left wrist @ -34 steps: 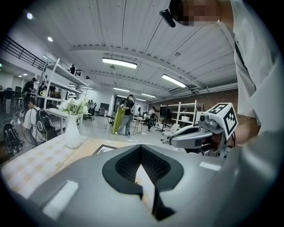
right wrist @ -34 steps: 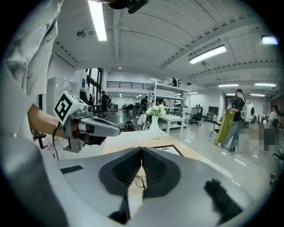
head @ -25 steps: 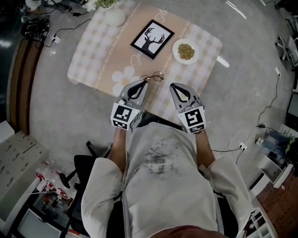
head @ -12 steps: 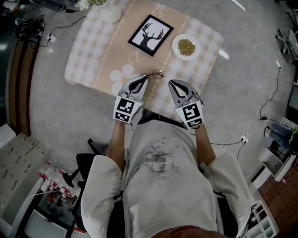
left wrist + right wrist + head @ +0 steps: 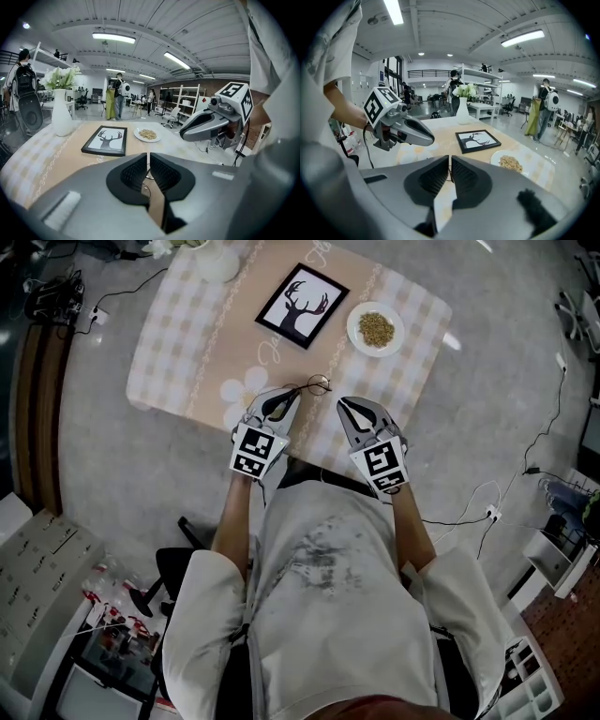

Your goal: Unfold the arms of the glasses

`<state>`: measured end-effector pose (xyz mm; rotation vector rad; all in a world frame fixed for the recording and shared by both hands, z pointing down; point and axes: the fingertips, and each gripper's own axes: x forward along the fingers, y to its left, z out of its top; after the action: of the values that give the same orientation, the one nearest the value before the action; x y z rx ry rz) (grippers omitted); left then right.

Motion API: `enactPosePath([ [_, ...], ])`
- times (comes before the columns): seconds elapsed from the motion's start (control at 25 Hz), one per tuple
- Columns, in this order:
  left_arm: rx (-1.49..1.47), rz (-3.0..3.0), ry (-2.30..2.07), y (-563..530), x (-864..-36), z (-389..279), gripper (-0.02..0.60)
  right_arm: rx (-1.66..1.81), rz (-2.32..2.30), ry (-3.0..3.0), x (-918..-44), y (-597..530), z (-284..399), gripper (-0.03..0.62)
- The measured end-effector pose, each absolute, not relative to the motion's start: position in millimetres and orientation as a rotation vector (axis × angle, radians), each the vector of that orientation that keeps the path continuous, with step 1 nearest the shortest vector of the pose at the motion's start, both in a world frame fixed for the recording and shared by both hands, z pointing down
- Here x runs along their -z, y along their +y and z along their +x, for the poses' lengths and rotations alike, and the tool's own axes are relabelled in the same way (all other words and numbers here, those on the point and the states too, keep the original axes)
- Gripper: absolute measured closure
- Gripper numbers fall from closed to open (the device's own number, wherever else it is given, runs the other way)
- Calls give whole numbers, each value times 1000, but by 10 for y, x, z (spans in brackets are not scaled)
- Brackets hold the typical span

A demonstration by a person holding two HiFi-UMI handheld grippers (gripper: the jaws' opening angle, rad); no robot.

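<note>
The glasses (image 5: pixel 310 387) lie crosswise just on the person's side of the deer picture (image 5: pixel 302 307). The left gripper (image 5: pixel 292 396), jaws together, noses at their left end. The right gripper (image 5: pixel 344 405), also closed and empty, hangs slightly farther off.

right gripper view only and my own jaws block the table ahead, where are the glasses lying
observer: The glasses lie on the checked tablecloth near its front edge, just ahead of the left gripper and ahead-left of the right gripper.
operator: cant see the left jaws from here, open or shut
observer: Shut. The left gripper view shows the jaws together with nothing gripped; thin wire shows on the table beyond them.
</note>
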<state>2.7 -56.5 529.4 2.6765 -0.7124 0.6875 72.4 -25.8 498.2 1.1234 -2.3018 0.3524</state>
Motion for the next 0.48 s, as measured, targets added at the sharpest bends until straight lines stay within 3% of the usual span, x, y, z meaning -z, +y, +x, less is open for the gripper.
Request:
enactPosePath([
  [0.48, -807, 2676, -615, -559, -5552, 103, 531, -373, 1105, -2281, -5133, -246, 693, 577],
])
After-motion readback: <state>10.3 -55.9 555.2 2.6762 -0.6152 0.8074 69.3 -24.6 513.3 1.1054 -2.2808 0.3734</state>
